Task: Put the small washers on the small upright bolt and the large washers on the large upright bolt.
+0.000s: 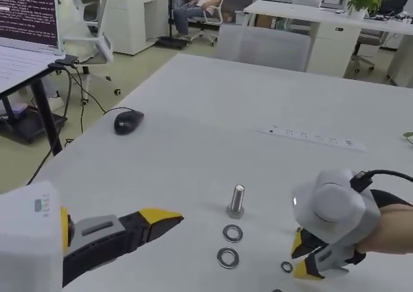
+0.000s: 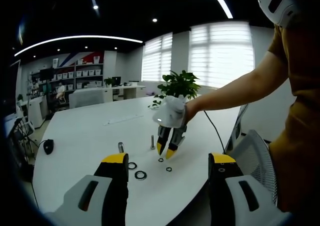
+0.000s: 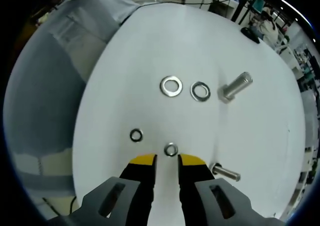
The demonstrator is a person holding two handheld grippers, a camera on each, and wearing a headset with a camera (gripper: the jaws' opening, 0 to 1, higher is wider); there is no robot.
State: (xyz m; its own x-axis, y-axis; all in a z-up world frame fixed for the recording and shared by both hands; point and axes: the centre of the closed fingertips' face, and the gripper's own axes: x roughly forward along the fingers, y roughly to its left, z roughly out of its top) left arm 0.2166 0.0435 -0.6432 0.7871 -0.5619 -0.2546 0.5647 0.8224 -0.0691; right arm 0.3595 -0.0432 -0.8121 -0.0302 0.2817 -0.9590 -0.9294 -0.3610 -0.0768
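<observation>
The large upright bolt (image 1: 237, 200) stands mid-table, with two large washers (image 1: 232, 232) (image 1: 227, 258) lying flat in front of it. My right gripper (image 1: 299, 258) points down at the table, slightly open and holding nothing. In the right gripper view a small washer (image 3: 171, 149) lies just ahead of the gripper (image 3: 167, 158), and a second small washer (image 3: 135, 134) lies to its left. The small bolt (image 3: 225, 172) stands close beside the right jaw. My left gripper (image 1: 164, 218) hovers at the lower left, wide open (image 2: 167, 166) and empty.
A black mouse (image 1: 128, 121) and a white power strip (image 1: 313, 137) lie farther back on the white table (image 1: 193, 98). A laptop stand (image 1: 26, 53) sits at the far left. Chairs and desks stand beyond the table's far edge.
</observation>
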